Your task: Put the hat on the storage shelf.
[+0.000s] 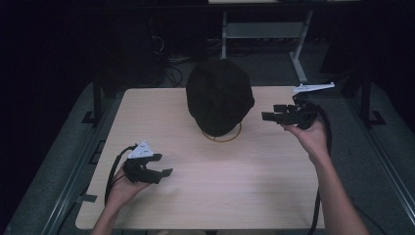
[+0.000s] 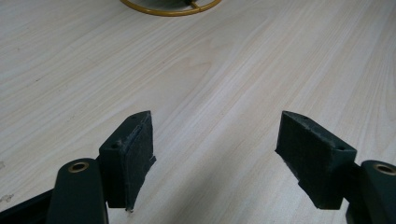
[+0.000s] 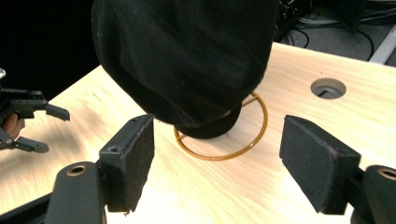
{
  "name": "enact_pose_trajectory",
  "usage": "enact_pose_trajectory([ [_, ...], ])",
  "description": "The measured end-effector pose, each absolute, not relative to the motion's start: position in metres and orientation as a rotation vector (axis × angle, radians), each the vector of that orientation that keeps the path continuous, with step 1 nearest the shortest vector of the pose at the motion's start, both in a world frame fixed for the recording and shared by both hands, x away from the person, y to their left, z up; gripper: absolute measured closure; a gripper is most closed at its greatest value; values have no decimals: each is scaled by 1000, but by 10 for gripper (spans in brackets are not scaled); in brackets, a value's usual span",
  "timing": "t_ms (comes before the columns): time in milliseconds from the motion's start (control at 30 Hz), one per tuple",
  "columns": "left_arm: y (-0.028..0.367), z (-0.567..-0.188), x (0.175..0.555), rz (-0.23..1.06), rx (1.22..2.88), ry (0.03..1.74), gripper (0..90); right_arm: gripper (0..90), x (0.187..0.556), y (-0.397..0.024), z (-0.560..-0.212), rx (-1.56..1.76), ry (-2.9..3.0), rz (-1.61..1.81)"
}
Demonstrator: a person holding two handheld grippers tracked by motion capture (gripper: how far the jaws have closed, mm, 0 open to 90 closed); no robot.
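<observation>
A black cap [image 1: 220, 95] sits on a stand with a gold wire ring base [image 1: 234, 136] at the table's middle back. In the right gripper view the cap [image 3: 187, 60] looms close ahead above the ring [image 3: 252, 140]. My right gripper [image 1: 270, 113] is held open just right of the cap, pointing at it, with nothing between its jaws [image 3: 217, 163]. My left gripper [image 1: 164, 166] hovers open over the front left of the table, apart from the cap. Its jaws [image 2: 215, 154] frame bare wood, and the ring's edge [image 2: 168, 10] shows far ahead.
The light wooden table [image 1: 220, 186] has a round cable hole [image 3: 328, 87] near its back. Beyond the far edge stand a white desk frame [image 1: 298, 54] and cables on the dark floor. Metal rails run along both sides of the table.
</observation>
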State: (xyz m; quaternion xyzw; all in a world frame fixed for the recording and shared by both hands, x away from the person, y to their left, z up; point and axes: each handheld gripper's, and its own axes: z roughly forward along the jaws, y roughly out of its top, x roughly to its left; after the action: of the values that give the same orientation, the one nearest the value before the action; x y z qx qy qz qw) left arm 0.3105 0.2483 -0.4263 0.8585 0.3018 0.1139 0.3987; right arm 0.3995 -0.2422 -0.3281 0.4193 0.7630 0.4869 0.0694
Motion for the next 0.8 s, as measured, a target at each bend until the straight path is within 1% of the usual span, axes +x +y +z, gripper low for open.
enact_pose_trajectory([
  [800,250,-428,309,288,2157,780,256,236,365,-259,-366,1313,2322,1477],
])
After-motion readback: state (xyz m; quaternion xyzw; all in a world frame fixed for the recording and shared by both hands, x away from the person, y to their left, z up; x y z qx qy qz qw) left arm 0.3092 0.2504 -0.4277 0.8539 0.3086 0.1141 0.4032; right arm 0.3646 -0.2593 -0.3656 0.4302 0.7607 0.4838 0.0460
